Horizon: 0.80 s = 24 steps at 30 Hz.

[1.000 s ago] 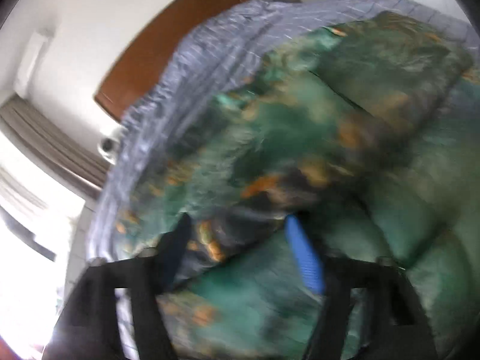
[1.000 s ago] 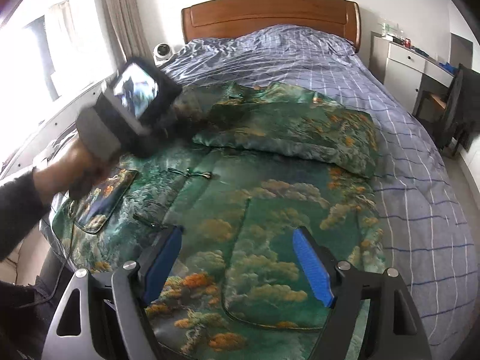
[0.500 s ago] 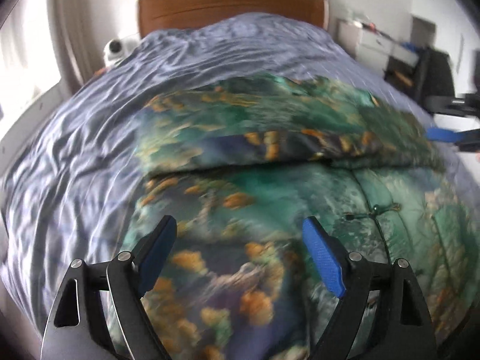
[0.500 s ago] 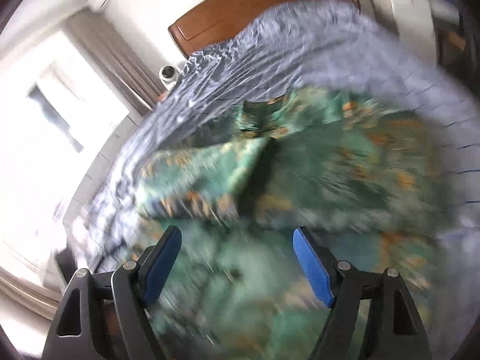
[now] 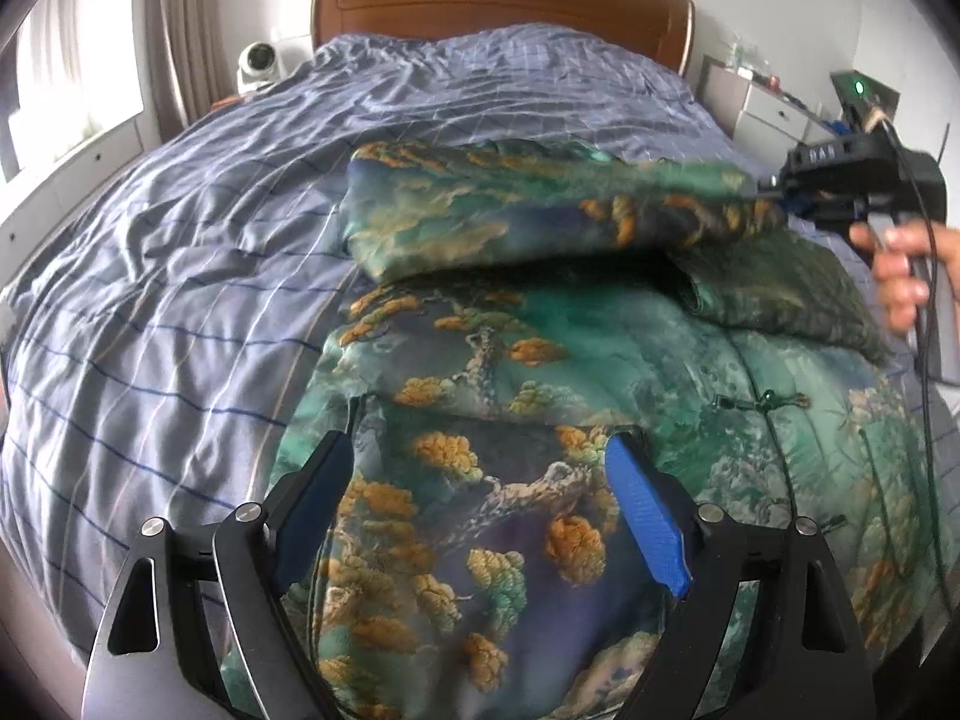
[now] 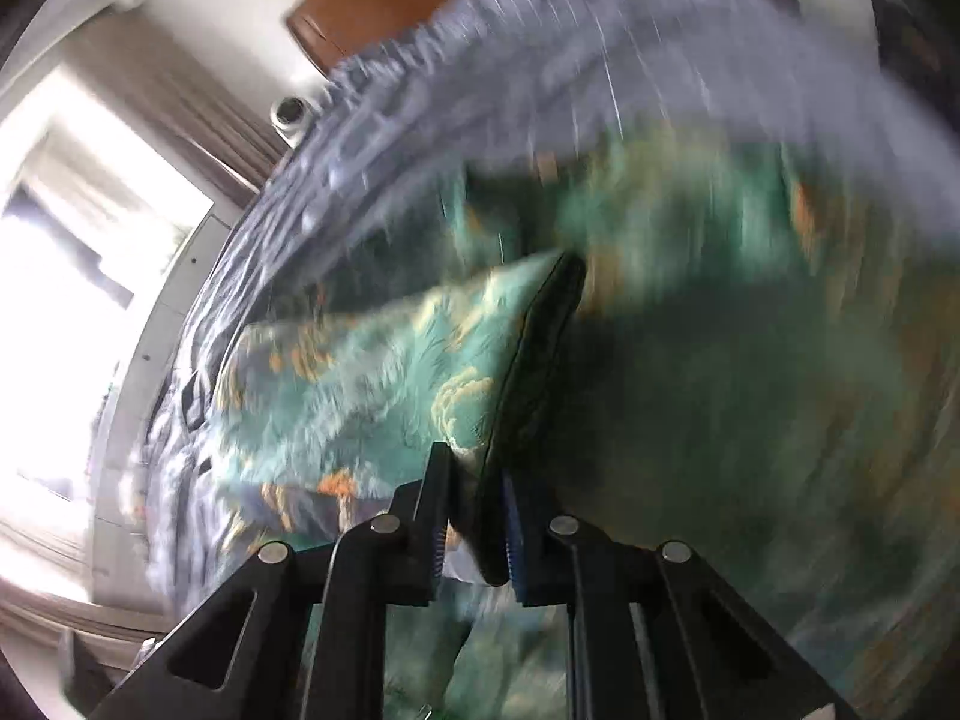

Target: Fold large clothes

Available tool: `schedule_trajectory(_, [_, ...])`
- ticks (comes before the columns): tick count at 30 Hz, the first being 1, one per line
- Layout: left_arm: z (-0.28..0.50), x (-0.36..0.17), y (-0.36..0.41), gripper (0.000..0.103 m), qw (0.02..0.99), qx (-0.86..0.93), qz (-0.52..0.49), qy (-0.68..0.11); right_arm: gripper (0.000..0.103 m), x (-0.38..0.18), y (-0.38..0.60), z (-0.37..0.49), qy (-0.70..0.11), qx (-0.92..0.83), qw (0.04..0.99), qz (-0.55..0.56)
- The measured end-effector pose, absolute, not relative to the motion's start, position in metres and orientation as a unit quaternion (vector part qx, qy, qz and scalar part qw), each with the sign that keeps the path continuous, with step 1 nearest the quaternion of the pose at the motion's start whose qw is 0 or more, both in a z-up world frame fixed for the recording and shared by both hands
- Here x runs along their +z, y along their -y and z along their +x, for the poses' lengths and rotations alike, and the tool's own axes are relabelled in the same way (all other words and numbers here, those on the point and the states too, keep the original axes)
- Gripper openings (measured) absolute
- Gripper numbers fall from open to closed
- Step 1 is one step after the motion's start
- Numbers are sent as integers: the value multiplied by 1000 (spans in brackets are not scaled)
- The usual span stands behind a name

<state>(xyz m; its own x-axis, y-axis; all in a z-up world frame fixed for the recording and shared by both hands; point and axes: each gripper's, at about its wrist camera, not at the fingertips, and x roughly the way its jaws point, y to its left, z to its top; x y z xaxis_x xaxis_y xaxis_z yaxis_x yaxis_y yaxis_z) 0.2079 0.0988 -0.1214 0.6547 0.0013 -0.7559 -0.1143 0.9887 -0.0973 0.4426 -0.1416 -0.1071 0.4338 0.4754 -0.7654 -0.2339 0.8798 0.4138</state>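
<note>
A green garment (image 5: pixel 540 360) printed with orange trees lies spread on the bed. One sleeve (image 5: pixel 510 216) is folded across its upper part. In the left wrist view my left gripper (image 5: pixel 480 444) hovers open just above the garment's near part, with nothing between its blue pads. At the right of that view, my right gripper (image 5: pixel 780 195) grips the sleeve's end, lifted a little off the bed. The blurred right wrist view shows my right gripper (image 6: pixel 474 474) with its jaws closing, pads pinching the dark-lined edge of the sleeve (image 6: pixel 372 384).
The bed's blue checked duvet (image 5: pixel 180 270) stretches left and back to a wooden headboard (image 5: pixel 498 0). A small white camera (image 5: pixel 258 60) sits at the back left by the curtain. A white nightstand (image 5: pixel 774 114) stands at the right. A person's hand (image 5: pixel 900 276) holds the right gripper.
My right gripper has swung over to the sleeve's end and closed on it. My left gripper has rolled level and settled over the garment's near part, still open.
</note>
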Motion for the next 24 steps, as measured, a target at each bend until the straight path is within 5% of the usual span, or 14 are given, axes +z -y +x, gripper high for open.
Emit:
schedule_trajectory(5, [216,-121,-102,87,902,34,-71,-424,16,-117,132,461,-507,191,837,75])
schedule_trajectory(9, [236,-114,-117,87,894,25,-84,-439,29,-152,135,453,-542,172,821,48])
schedule_trajectory(12, [258,-96,-126,87,899,17,-89,-428,47,-140,140,450,-529,179,828,45])
schedule_trajectory(18, [344,-82,-132,91,908,6,-83,-412,48,-83,131,436,-433,182,882,-33])
schedule_trajectory(24, [408,-148,-125,80,877,35,-33,-478,48,-114,89,443,-433,247,864,-67])
